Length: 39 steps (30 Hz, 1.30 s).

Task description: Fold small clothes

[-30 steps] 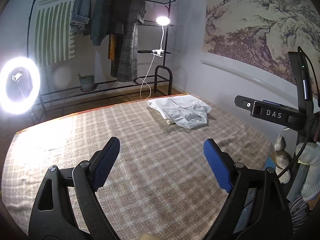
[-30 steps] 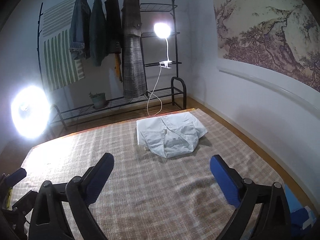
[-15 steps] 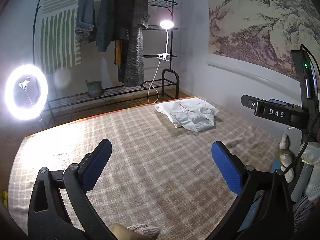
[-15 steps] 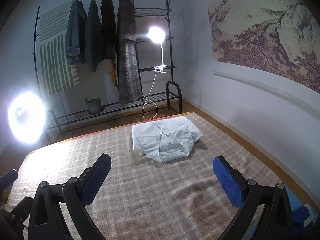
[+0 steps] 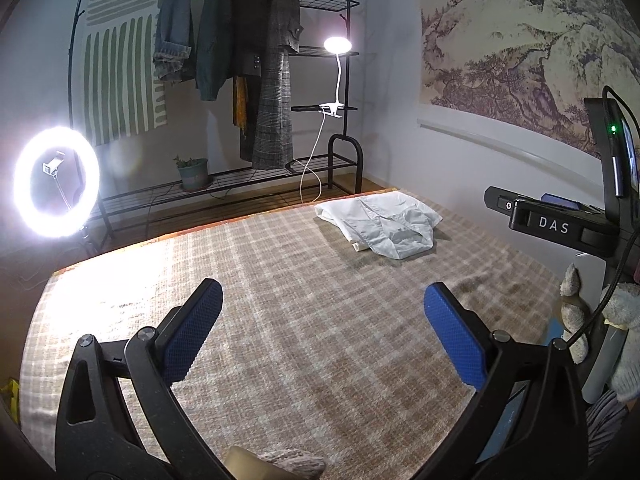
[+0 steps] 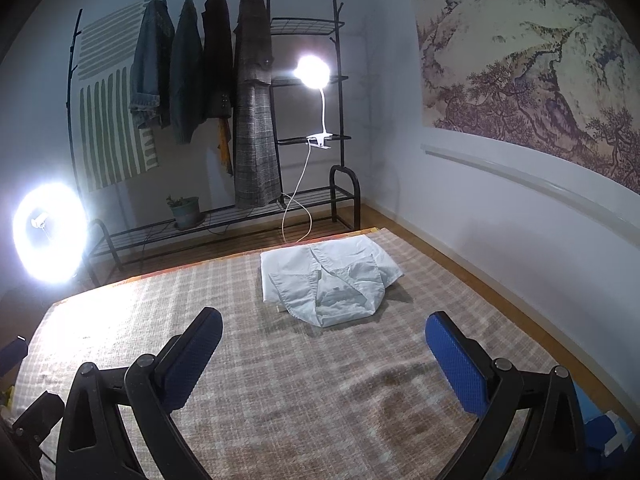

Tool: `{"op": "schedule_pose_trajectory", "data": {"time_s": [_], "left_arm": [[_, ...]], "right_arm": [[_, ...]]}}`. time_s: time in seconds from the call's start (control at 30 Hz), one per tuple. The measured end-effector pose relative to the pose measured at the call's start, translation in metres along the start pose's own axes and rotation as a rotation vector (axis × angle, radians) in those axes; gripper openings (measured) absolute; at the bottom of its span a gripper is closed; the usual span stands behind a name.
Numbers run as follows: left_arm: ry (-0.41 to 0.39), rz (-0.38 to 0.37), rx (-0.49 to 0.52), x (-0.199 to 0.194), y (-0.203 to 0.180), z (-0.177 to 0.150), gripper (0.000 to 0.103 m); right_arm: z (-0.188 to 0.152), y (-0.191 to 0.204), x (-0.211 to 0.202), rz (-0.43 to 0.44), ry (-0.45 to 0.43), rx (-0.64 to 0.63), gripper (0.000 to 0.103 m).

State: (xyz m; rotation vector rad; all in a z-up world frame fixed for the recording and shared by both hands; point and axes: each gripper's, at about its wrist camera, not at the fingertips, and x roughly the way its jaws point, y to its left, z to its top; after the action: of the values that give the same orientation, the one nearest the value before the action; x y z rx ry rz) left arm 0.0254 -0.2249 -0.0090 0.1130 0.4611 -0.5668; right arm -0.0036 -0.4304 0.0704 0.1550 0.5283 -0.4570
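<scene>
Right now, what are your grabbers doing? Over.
Left gripper and right gripper: jaws open, empty. Crumpled white cotton shirt lies untouched at far edge of beige plaid blanket. Nothing between.

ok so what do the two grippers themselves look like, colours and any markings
Both match: the left hand-held gripper and the right hand-held gripper each have two black plastic fingers with round rivets and triangular cut-outs, tipped with blue dimpled pads. In the left wrist view, the right unit's black body reads "DAS" in white, with a black cable and a green light.
</scene>
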Motion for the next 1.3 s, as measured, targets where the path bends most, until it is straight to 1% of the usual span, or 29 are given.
{"op": "schedule_pose_trajectory", "data": {"time_s": [1.3], "left_arm": [[-0.001, 0.001, 0.006, -0.0005, -0.0007, -0.0010, 0.103]], "right_arm": [[-0.0007, 0.0026, 0.0009, 0.010, 0.005, -0.001, 0.103]]}}
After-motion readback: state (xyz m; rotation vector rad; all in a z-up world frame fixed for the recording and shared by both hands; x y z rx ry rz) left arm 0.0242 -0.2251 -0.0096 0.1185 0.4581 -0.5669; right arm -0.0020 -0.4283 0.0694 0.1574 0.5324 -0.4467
